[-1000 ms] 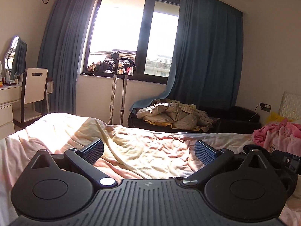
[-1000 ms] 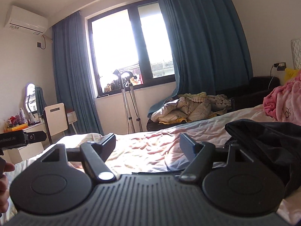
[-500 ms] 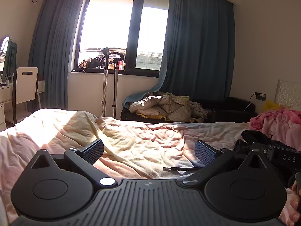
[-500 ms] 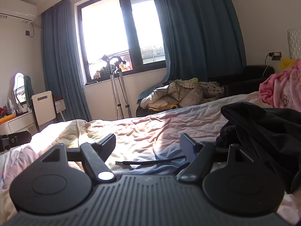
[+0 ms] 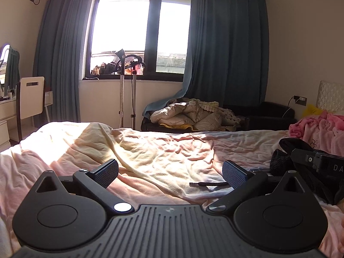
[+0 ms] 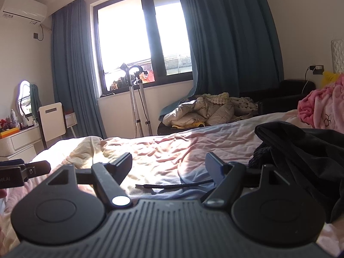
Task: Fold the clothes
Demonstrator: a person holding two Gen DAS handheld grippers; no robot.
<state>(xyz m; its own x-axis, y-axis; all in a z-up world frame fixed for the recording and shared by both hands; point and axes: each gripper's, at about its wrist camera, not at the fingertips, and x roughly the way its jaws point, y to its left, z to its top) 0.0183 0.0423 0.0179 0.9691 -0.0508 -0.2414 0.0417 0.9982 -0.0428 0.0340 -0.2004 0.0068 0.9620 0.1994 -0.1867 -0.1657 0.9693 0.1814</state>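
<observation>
Both views now sit lower over the bed [image 5: 150, 150] than a second ago; the black drawstring [image 6: 172, 186] has come into sight; left hand-held gripper [image 5: 169, 172] and right hand-held gripper [image 6: 169, 167] stand apart, empty; the black garment [image 6: 301, 150] lies bunched at right, unfolded; grasping likely follows.

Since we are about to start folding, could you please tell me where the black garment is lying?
The black garment lies crumpled on the bed, at the right of both wrist views, just below the pink blanket; its drawstring trails left across the sheet.
</observation>
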